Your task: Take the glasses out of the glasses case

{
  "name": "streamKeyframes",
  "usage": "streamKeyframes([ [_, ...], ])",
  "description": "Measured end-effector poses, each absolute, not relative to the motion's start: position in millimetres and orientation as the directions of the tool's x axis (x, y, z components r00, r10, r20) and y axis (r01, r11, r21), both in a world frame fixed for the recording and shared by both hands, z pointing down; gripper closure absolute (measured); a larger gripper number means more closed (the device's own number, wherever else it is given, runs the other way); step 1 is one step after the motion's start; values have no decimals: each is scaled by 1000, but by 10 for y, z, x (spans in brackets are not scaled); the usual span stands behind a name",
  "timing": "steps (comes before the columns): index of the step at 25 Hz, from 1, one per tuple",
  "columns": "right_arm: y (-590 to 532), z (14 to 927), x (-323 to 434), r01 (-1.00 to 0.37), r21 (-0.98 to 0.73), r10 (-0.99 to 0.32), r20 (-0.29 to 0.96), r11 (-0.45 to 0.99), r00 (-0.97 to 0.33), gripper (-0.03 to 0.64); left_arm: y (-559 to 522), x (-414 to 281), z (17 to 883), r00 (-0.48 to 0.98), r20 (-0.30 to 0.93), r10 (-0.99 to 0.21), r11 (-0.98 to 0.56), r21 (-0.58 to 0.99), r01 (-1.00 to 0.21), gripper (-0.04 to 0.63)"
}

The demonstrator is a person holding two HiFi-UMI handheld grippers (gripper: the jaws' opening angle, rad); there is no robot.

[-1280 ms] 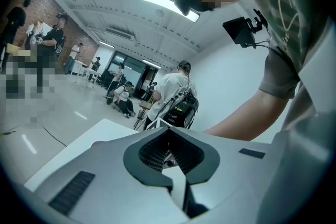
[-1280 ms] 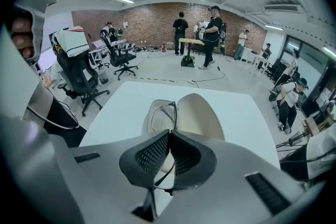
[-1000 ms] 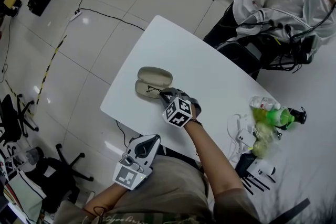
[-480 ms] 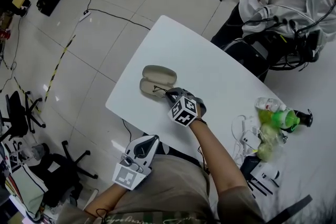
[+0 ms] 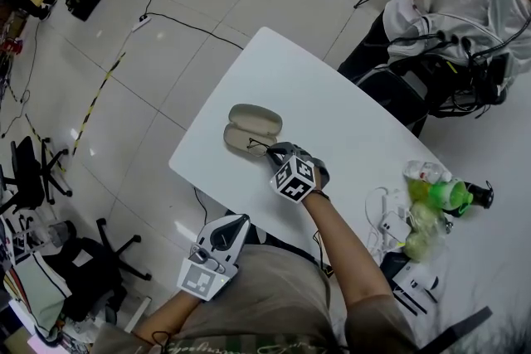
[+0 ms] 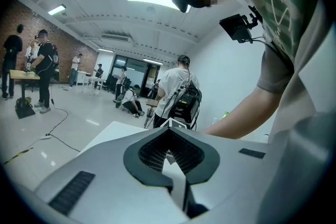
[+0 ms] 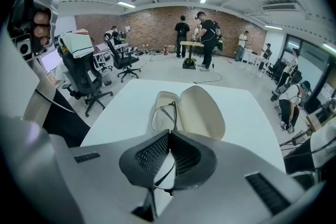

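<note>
An open beige glasses case (image 5: 253,128) lies near the left edge of the white table (image 5: 332,95). In the right gripper view the case (image 7: 202,110) shows both halves. The thin dark-framed glasses (image 7: 167,113) rest half in its left half, one rim reaching back between the jaws. My right gripper (image 7: 169,135) is shut on that frame. In the head view this gripper (image 5: 276,152) sits just beside the case with the glasses (image 5: 259,147) at its tips. My left gripper (image 5: 226,230) hangs off the table by my lap, shut and holding nothing (image 6: 169,131).
Green bottles, bags and white cables (image 5: 427,199) clutter the table's right end. A person in white sits on a chair (image 5: 456,4) at the far side. Office chairs (image 5: 33,178) and floor cables stand to the left, and several people stand far back.
My right gripper has drawn the glasses a little away from the case towards me. The left gripper has stayed where it was.
</note>
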State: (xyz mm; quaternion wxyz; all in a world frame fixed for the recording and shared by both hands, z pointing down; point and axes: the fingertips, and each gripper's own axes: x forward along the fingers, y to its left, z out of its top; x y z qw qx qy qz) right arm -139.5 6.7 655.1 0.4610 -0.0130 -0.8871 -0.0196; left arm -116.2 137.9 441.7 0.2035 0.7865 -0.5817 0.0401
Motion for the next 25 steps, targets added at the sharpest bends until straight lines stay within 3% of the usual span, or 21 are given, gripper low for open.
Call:
streamKeyframes([
  [25,166,6598,-937,21,35,-18,829,999,-559,597,1444,-954,4338,352,315,-881,-304,191,-933,588],
])
